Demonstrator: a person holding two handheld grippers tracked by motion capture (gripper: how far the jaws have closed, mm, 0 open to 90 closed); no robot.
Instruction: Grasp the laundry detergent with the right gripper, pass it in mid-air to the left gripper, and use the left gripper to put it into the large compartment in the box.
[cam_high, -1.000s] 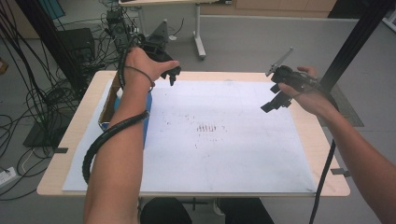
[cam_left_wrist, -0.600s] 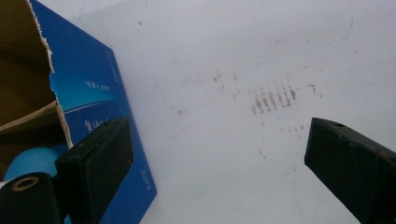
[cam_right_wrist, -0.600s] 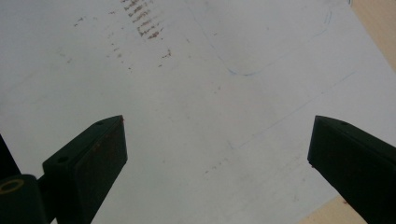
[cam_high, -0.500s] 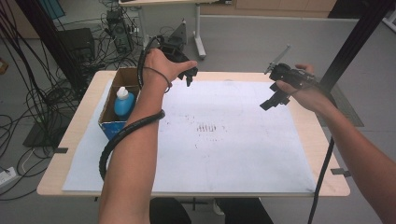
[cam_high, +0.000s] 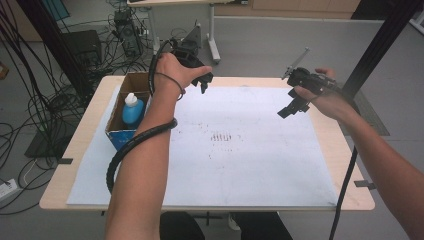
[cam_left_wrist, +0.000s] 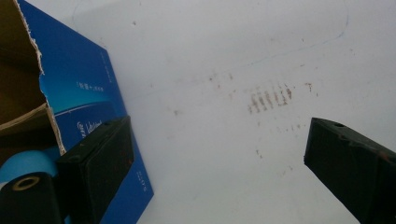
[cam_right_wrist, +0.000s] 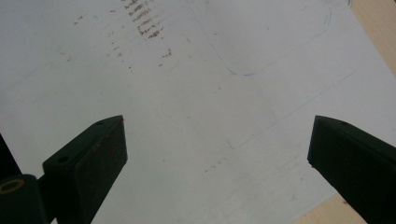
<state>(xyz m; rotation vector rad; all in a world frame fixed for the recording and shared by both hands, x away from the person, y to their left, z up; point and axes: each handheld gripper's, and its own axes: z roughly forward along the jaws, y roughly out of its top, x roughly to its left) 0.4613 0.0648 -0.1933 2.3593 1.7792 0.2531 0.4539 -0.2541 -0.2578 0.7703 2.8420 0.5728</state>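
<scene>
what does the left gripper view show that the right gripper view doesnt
Left gripper view: the blue side of the cardboard box with its torn brown flap, and a bit of the blue bottle inside it, beside the left gripper.

Right gripper view: bare tan table past the sheet's edge, and a thin blue curved pen line, ahead of the right gripper.

Both: open black jaws over the white sheet and its brown smudge marks.

White paper sheet (cam_high: 260, 165) with brown smudges (cam_high: 225, 137) on a wooden table (cam_high: 80, 150); tangled cables (cam_high: 45, 100) on the floor.
</scene>
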